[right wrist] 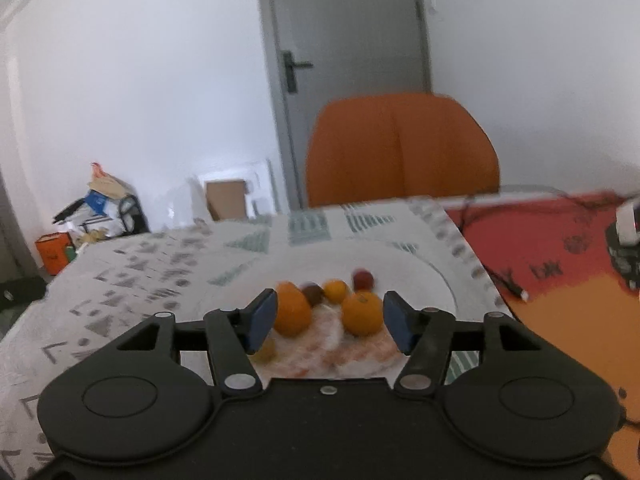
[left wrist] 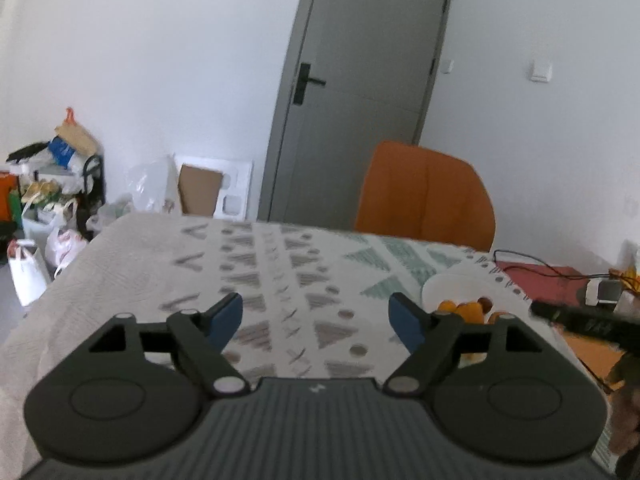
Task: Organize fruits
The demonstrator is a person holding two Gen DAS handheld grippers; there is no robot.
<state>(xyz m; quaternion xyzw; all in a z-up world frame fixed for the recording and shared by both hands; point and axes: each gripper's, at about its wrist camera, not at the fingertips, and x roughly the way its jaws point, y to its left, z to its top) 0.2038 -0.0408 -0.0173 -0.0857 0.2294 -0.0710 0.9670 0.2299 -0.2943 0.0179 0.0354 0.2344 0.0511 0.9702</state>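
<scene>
A white plate [right wrist: 432, 276] on the patterned tablecloth holds several fruits: two large orange ones [right wrist: 292, 312] [right wrist: 362, 312], a small yellow one [right wrist: 335, 290], a brown one [right wrist: 313, 293] and a red one [right wrist: 363, 279]. My right gripper [right wrist: 330, 322] is open and empty, just above the near fruits. In the left wrist view the plate [left wrist: 452, 284] and orange fruits [left wrist: 468, 310] lie to the right. My left gripper [left wrist: 316, 320] is open and empty over the bare cloth. The right gripper's body [left wrist: 580, 320] shows there at the right edge.
An orange chair [right wrist: 400, 152] stands behind the table's far edge, with a grey door [right wrist: 344, 60] behind it. A red-orange mat [right wrist: 560, 264] with black cables and a white device [right wrist: 628, 228] lies right of the plate. Bags and boxes [left wrist: 52, 200] clutter the floor at left.
</scene>
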